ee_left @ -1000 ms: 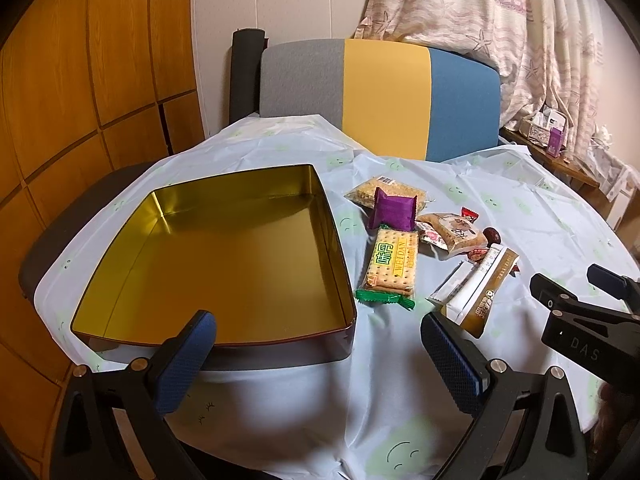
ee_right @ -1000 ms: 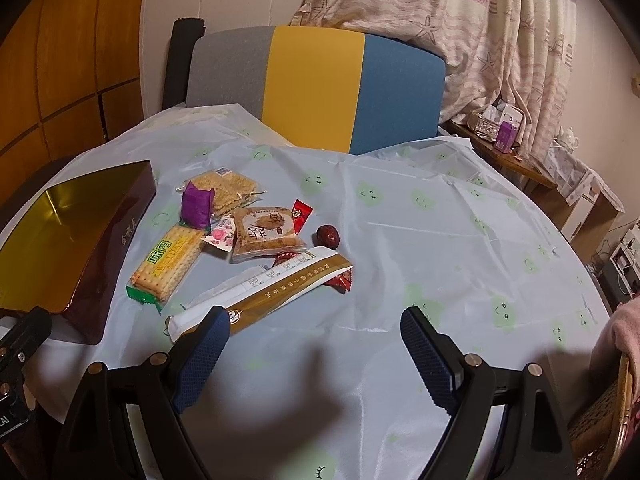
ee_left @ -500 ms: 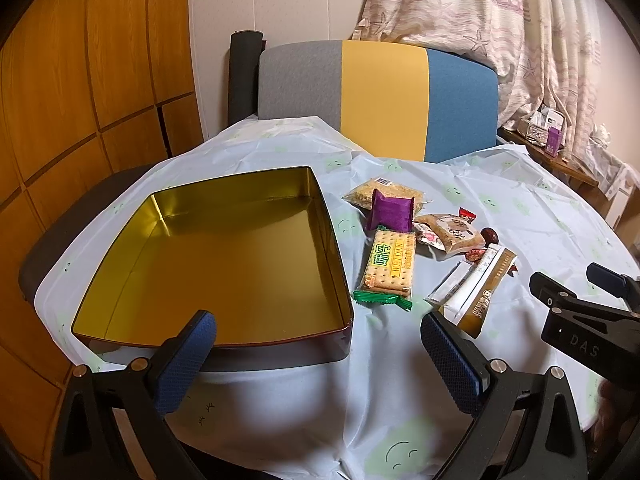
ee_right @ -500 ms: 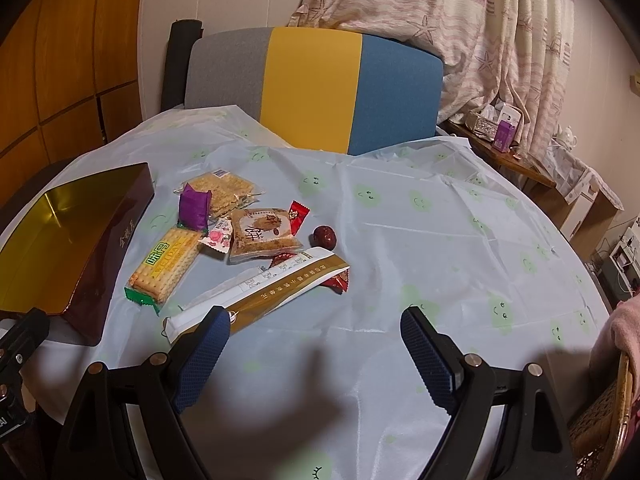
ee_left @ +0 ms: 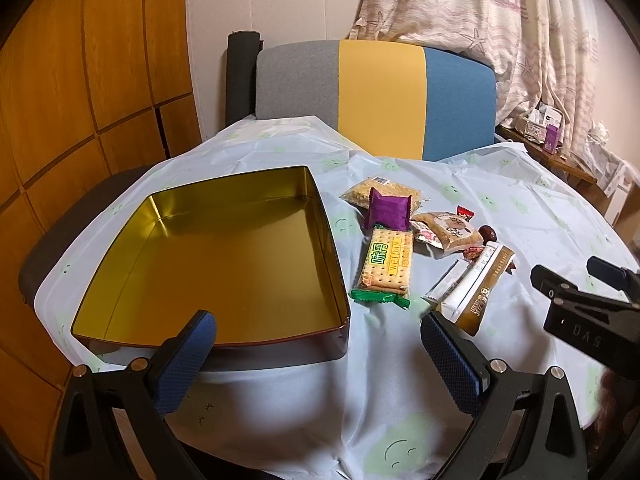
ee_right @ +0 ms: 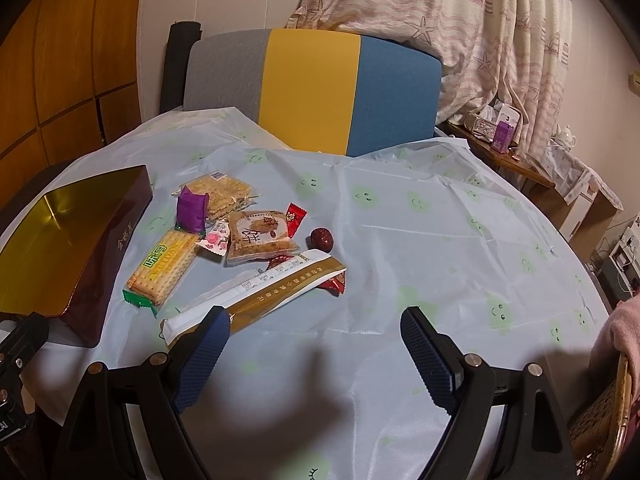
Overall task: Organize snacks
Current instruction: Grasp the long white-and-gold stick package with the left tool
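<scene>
Gold lining shows bare inside the dark red rectangular tin (ee_left: 224, 256) on our counter (ee_left: 520, 216) — nothing lies in it. Our left tool (ee_left: 320, 356) hangs with fingers spread wide over the tin's near corner, grasping nothing; our right tool (ee_right: 316, 352) is equally released above bare cloth. Snacks cluster just beside the tin: a green-ended cracker packet (ee_left: 386, 266), a purple wrapper (ee_left: 389, 210), a long white-and-gold sachet (ee_right: 256, 294) — its near end behind the right tool's left finger.
</scene>
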Tool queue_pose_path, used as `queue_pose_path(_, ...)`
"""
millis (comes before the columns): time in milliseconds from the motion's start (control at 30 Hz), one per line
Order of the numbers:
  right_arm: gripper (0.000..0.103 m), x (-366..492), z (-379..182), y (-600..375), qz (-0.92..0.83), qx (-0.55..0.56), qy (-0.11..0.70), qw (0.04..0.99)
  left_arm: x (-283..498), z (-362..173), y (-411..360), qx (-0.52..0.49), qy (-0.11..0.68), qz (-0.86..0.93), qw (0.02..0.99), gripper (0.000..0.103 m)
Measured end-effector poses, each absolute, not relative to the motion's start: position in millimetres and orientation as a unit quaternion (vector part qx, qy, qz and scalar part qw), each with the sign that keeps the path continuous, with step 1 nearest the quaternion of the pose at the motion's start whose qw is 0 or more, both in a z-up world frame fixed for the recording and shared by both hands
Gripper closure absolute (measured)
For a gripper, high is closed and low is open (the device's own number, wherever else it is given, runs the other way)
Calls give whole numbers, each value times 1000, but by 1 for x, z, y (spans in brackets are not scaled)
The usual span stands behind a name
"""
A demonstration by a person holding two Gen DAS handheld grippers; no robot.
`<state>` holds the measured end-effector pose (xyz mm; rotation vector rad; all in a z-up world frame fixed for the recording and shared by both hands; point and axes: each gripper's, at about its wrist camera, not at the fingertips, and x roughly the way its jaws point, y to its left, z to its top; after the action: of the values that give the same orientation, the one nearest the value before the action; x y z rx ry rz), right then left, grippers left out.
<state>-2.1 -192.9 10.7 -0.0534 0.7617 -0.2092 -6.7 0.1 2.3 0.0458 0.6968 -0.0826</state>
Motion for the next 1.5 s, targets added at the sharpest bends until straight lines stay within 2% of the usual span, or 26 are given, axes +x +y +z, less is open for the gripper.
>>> queue_pose_path(233,14,10,15,-207,-80,-16,385,919,-6,2,-2,20,346,-63,936,0)
queue_pose_path(533,14,76,30,-279,3,55,465,884,5,0,-16,16,374,-132,918,1)
queue_pose_path(600,14,95,29,-305,-2,70,470,880,7,2,-25,29,376,-151,914,5)
queue_pose_path(633,15,101,27,-314,-5,77,472,878,9,3,-30,39,379,-162,911,12)
queue_pose_path(700,28,116,17,-334,-6,96,483,870,14,3,-40,60,386,-183,902,23)
queue_pose_path(767,34,123,8,-346,-6,107,489,866,18,3,-47,67,391,-207,894,35)
queue_pose_path(800,41,125,3,-350,-8,108,490,865,21,2,-53,71,396,-222,888,37)
queue_pose_path(867,46,125,-6,-357,-2,114,494,862,27,-1,-63,80,409,-239,877,44)
queue_pose_path(1367,46,133,-14,-350,18,127,521,844,75,-41,-144,172,462,-313,812,44)
queue_pose_path(1400,46,133,-14,-351,18,131,522,843,78,-44,-148,178,464,-313,809,46)
queue_pose_path(1433,46,134,-14,-352,18,134,522,842,81,-47,-152,183,465,-314,807,52)
queue_pose_path(1467,46,134,-14,-352,17,136,522,842,83,-51,-154,190,465,-312,806,64)
queue_pose_path(1500,46,134,-14,-352,17,137,523,841,83,-50,-155,197,457,-307,811,68)
